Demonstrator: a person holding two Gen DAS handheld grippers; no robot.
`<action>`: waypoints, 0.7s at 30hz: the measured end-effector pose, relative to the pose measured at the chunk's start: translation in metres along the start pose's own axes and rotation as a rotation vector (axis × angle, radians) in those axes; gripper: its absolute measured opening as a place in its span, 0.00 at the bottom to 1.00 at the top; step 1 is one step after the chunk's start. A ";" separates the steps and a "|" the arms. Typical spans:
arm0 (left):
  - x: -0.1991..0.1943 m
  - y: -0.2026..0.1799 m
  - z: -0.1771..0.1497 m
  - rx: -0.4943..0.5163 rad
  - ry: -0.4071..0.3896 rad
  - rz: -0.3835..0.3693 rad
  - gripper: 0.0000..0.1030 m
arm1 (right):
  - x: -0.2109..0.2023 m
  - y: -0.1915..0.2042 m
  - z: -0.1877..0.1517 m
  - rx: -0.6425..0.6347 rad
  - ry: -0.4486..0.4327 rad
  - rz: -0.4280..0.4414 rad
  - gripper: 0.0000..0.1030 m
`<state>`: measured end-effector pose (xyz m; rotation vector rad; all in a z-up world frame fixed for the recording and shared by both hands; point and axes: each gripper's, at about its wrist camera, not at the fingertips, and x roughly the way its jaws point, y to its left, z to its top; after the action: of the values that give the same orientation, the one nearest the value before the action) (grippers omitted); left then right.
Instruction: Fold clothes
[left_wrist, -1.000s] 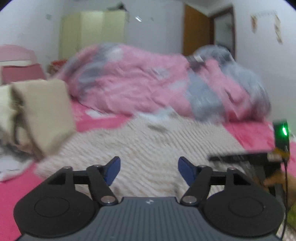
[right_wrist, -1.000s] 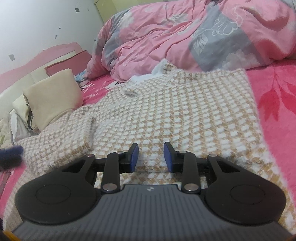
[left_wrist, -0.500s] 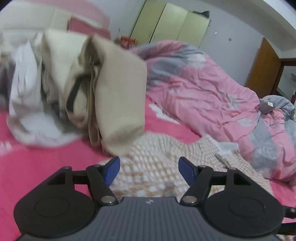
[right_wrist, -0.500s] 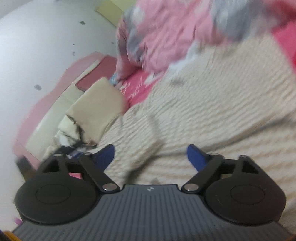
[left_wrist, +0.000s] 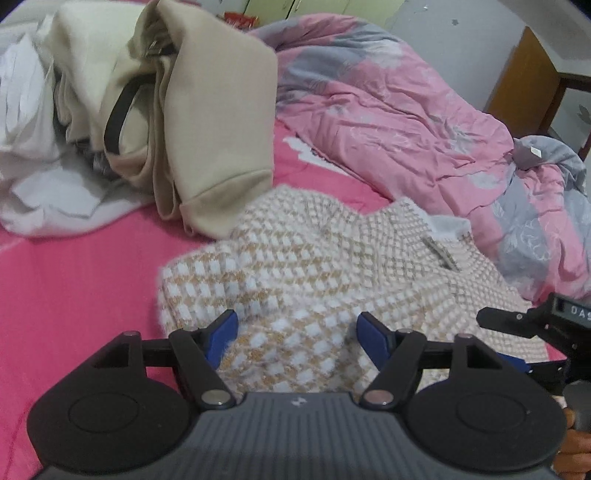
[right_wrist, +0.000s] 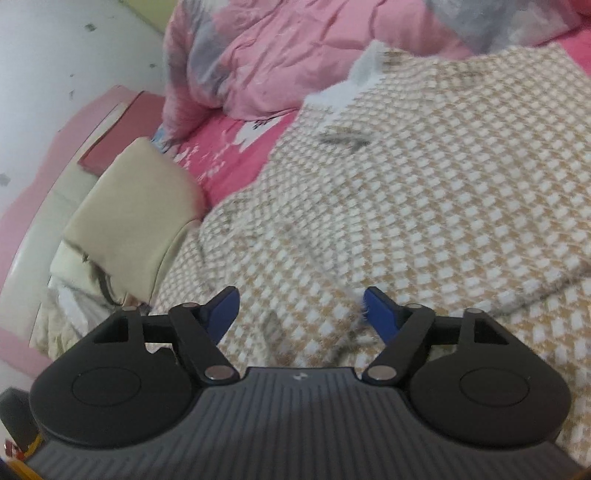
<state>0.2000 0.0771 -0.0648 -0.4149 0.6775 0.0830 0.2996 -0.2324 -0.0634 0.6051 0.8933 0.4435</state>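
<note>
A fuzzy sweater (left_wrist: 332, 266) in a tan and white check lies spread on the pink bed sheet (left_wrist: 74, 277). My left gripper (left_wrist: 297, 332) hovers open over its near left end, with checked knit below the blue pads and nothing pinched. In the right wrist view the sweater (right_wrist: 424, 184) fills the middle, with a folded edge running toward the camera. My right gripper (right_wrist: 303, 314) sits low over that fold. Its jaws are closing with knit lying between them, and the pads do not press on it.
A heap of beige garments (left_wrist: 207, 110) with a dark strap and white cloth (left_wrist: 48, 192) lies left of the sweater, seen also as the beige heap (right_wrist: 136, 206). A crumpled pink and grey duvet (left_wrist: 388, 103) fills the far side. The right tool's black frame (left_wrist: 546, 325) juts in at the right.
The left view swung left from the duvet to the beige heap and the sweater's end. The right jaws went from nearly shut to wide, and that gripper rolled and lifted.
</note>
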 end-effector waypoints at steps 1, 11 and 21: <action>0.000 0.002 0.001 -0.014 0.008 -0.007 0.69 | 0.000 0.000 0.000 0.004 -0.004 -0.007 0.66; 0.007 0.021 0.007 -0.141 0.064 -0.065 0.70 | 0.001 0.036 -0.001 -0.111 -0.044 -0.046 0.10; 0.013 0.037 0.007 -0.340 0.101 -0.318 0.71 | 0.007 0.131 0.028 -0.364 -0.122 -0.047 0.07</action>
<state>0.2067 0.1126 -0.0809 -0.8539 0.6901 -0.1274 0.3119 -0.1382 0.0318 0.2739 0.6867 0.5063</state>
